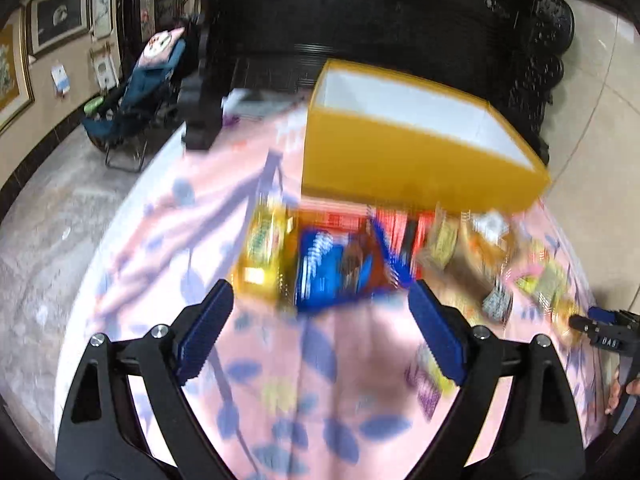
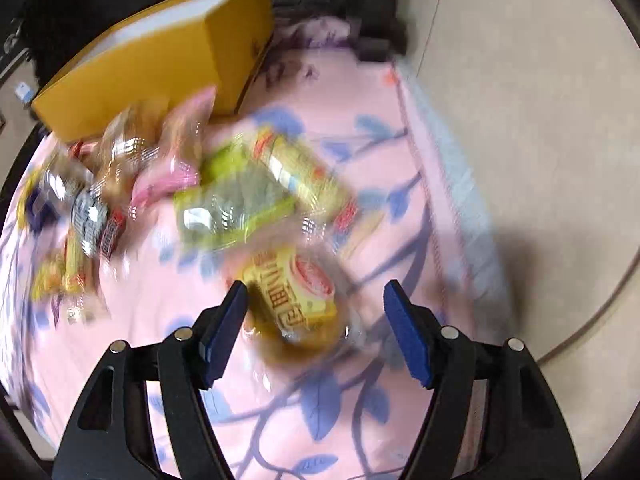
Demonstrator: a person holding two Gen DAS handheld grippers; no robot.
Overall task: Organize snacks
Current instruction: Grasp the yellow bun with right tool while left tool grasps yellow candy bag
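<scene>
The left tool is spread wide with nothing between its blue pads. Just ahead of it on the pink leaf-print cloth covering the counter lie a blue snack packet and, touching that packet's left side, a yellow packet. Beyond them stands the open yellow box, white inside. More wrapped snacks lie ahead to the right, blurred.

The right tool is also wide open and holds nothing. A yellow-labelled snack pack lies on the cloth between and just ahead of its fingertips. Farther ahead sits a green pack, with a pile of mixed wrappers to the left, up against the box.
</scene>
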